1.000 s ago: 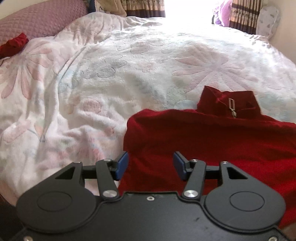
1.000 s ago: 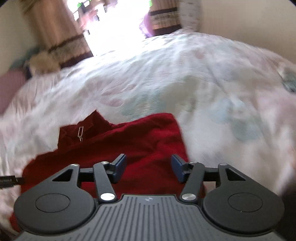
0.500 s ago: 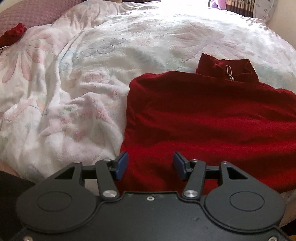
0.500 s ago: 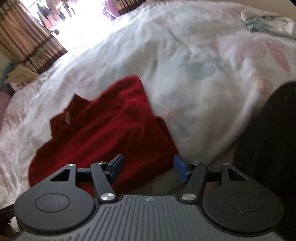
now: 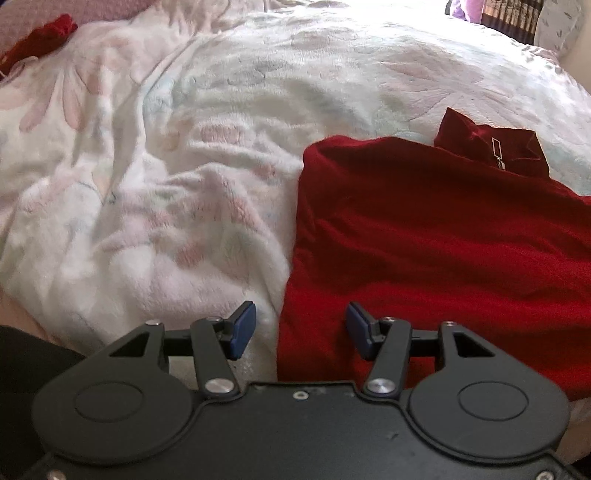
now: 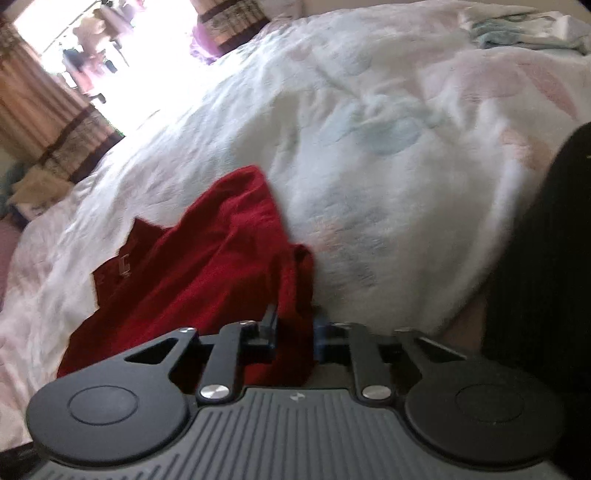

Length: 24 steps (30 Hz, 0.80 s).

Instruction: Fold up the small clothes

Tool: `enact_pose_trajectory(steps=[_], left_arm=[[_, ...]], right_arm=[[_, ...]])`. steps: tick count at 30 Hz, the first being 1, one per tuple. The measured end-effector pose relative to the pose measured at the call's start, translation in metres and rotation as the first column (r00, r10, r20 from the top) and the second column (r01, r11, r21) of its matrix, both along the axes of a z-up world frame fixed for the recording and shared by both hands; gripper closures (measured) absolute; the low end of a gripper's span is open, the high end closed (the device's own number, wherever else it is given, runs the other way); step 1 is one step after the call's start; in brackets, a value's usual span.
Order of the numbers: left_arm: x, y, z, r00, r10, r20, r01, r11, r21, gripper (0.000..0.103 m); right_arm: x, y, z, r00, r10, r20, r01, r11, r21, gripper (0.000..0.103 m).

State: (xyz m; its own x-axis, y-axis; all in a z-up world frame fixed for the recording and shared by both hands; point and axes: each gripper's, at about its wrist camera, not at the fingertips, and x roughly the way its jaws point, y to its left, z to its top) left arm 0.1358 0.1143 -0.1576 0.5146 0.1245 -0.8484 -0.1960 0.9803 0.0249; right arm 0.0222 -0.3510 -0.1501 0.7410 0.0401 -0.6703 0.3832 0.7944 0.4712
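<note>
A small red zip-neck top (image 5: pixel 436 236) lies flat on a white flowered blanket (image 5: pixel 184 166), collar and zipper at its far end. My left gripper (image 5: pixel 300 330) is open, hovering over the top's near left bottom corner; the garment's left edge runs between the blue pads. In the right wrist view the same top (image 6: pixel 192 280) shows, and my right gripper (image 6: pixel 295 332) is shut on its near right bottom corner, the red cloth bunched between the pads.
Another red cloth item (image 5: pixel 37 40) lies far left by a mauve pillow. A crumpled white-and-blue cloth (image 6: pixel 517 26) sits at the far right. Curtains (image 6: pixel 55 122) and a bright window are behind the bed. The person's dark clothing (image 6: pixel 546 277) is close at right.
Both grippers pulled back toward the near edge of the bed. My right gripper, open before, has closed on the top's near right corner. My left gripper shifted left onto the top's left edge.
</note>
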Motion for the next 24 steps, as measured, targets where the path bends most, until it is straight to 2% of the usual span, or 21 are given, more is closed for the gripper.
enact_pose_trajectory(steps=[6,15,19,24], left_arm=[[0.001,0.000,0.001,1.000,-0.008,-0.002,0.008,1.000,0.001,0.047],[0.002,0.006,-0.007,1.000,-0.003,-0.030,0.003,1.000,0.007,0.043],[0.002,0.016,-0.007,0.999,0.018,-0.031,-0.019,0.999,-0.034,0.043],[-0.001,0.029,-0.006,0.999,0.033,-0.032,-0.036,0.997,-0.075,0.043]], right_arm=[[-0.002,0.021,0.018,0.996,0.068,0.053,-0.061,0.989,-0.132,0.088],[0.007,0.052,0.051,0.980,0.155,0.125,-0.126,0.969,-0.211,0.089],[0.019,0.076,0.064,0.969,0.204,0.140,-0.169,0.959,-0.227,0.091],[0.028,0.115,0.082,0.941,0.295,0.165,-0.237,0.924,-0.299,0.094]])
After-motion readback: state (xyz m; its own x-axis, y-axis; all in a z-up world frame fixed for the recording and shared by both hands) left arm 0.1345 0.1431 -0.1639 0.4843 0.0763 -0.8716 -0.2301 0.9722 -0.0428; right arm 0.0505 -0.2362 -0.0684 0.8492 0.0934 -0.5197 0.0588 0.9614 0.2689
